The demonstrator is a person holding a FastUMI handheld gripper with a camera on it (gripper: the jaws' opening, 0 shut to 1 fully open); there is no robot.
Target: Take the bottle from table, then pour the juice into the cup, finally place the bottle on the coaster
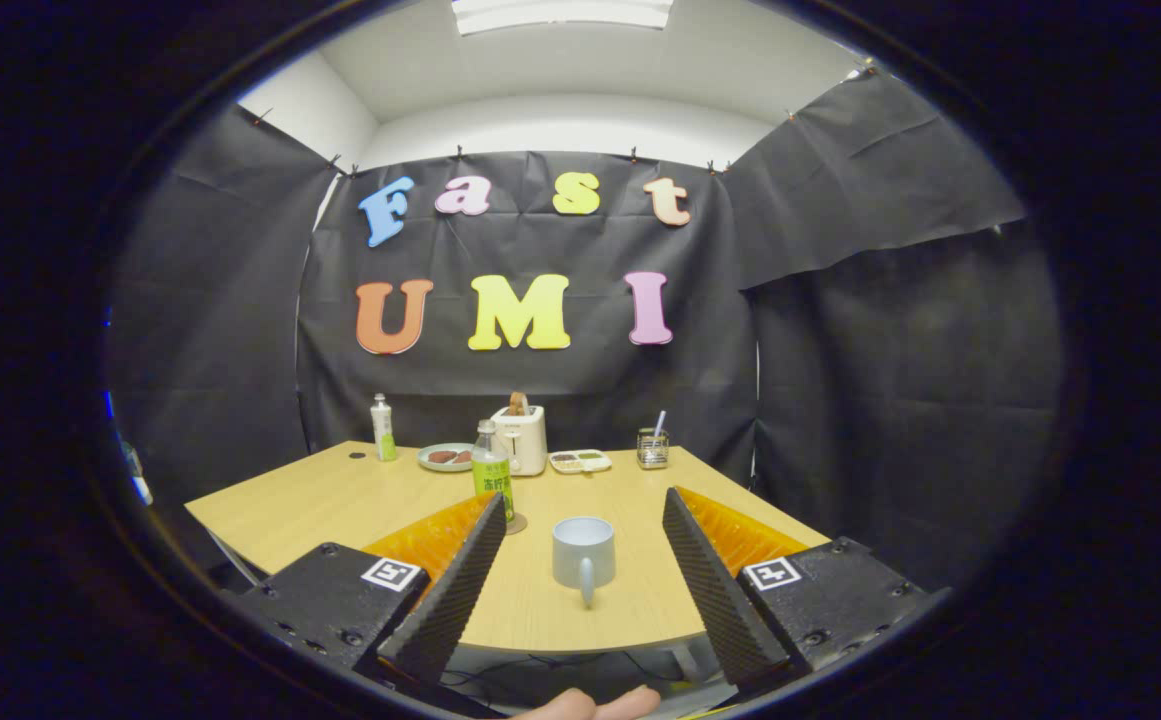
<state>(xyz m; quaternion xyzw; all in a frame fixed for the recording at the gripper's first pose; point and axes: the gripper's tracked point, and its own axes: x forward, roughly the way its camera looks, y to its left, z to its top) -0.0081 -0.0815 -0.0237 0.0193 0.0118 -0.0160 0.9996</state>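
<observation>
Fingers of hand-held gripper (580,555) spread, ribbed, around ceramic cup (583,553); plastic bottle (491,470) on round coaster (515,524).

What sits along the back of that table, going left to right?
Small white tube-like bottle → plate → toaster → divided tray → small holder with a straw. Nearer, the cup stands between the open gripper fingers.

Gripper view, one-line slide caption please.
Open gripper frames a cup on the table; juice bottle stands beyond.
</observation>
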